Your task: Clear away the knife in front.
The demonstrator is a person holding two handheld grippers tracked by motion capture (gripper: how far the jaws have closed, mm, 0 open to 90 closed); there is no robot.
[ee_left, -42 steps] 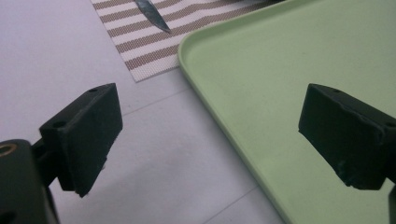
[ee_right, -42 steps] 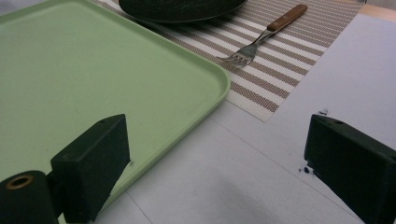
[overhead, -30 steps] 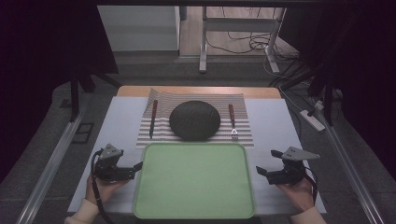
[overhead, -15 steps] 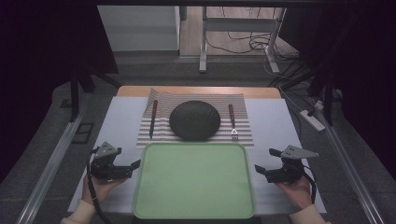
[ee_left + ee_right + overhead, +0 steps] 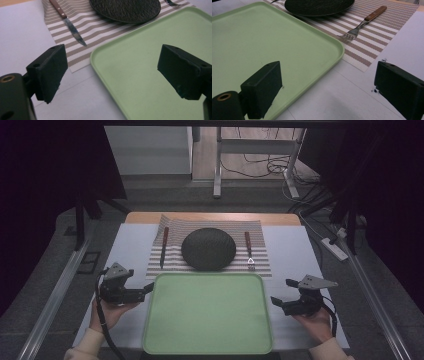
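Green tray point(image 5: 207, 312) between parted grippers

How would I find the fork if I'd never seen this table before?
Start at the big green tray near the person, then look just past its far edge to the striped placemat with the dark round plate in the middle. The fork lies on the mat right of the plate, prongs toward the tray. The knife on the plate's other side has a wooden handle too, but only the fork ends in prongs.
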